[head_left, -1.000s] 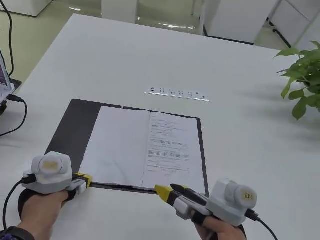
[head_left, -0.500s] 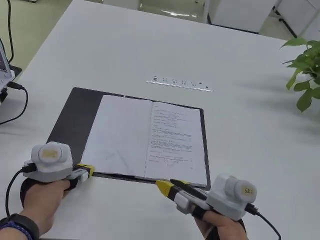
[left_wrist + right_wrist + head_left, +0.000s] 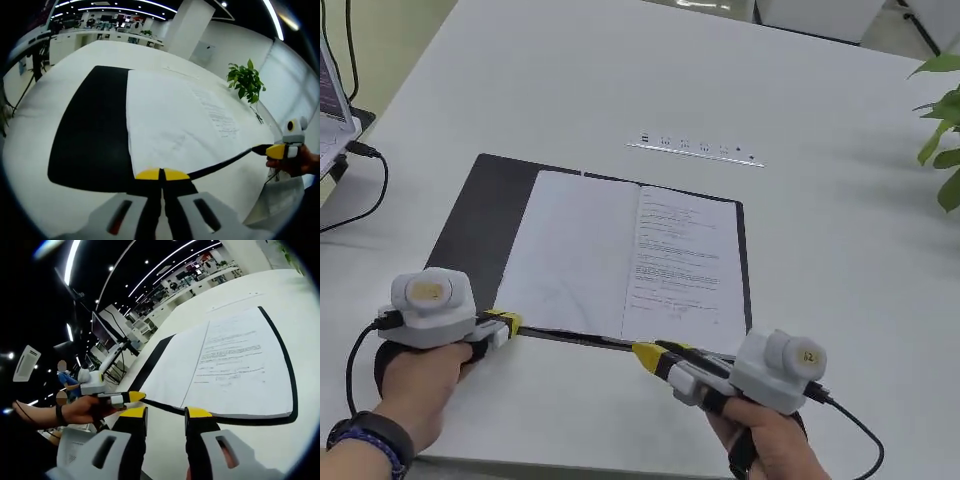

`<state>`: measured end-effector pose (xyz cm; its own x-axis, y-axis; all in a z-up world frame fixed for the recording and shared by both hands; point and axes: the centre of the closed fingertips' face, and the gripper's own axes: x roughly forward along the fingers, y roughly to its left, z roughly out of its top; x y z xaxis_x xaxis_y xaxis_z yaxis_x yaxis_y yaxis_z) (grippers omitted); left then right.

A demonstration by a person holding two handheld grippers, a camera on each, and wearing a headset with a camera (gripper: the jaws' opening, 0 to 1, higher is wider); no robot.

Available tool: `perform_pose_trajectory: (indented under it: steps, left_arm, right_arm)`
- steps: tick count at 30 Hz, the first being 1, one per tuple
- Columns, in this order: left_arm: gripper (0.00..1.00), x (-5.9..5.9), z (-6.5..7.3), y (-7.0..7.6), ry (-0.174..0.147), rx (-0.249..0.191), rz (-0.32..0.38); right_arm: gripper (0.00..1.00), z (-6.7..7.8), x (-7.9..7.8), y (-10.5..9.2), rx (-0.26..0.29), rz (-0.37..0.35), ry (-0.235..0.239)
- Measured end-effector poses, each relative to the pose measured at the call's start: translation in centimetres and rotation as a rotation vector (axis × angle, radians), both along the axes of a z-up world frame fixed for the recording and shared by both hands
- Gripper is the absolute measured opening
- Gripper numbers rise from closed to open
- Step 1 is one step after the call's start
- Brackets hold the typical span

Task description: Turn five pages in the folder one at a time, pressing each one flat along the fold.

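Left gripper [image 3: 162,174]: jaws pressed together, tips at the near edge of the folder [image 3: 480,220]. Right gripper [image 3: 166,412]: jaws parted, empty, just off the same edge. Folder lies open flat on the white table [image 3: 820,200]; inside, blank page [image 3: 580,250] left, printed page [image 3: 685,260] right.

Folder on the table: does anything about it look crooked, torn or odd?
Nothing stands out. The folder lies open and flat on the table, its pages untorn, only turned slightly askew to the table's near edge.
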<state>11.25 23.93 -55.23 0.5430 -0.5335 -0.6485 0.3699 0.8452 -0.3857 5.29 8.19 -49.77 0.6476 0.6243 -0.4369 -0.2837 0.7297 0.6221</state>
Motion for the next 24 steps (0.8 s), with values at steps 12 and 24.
perform_pose_trajectory:
  steps: [12,24]
  left_arm:
    - [0.0,-0.2,0.4,-0.2,0.01,0.001,0.002]
    - [0.0,-0.1,0.3,-0.1,0.022,0.003,0.006]
  right_arm:
    - [0.22,-0.7,4.7,2.6,0.032,0.045,-0.005]
    - [0.14,-1.8,8.3,2.9,0.065,0.024,0.01]
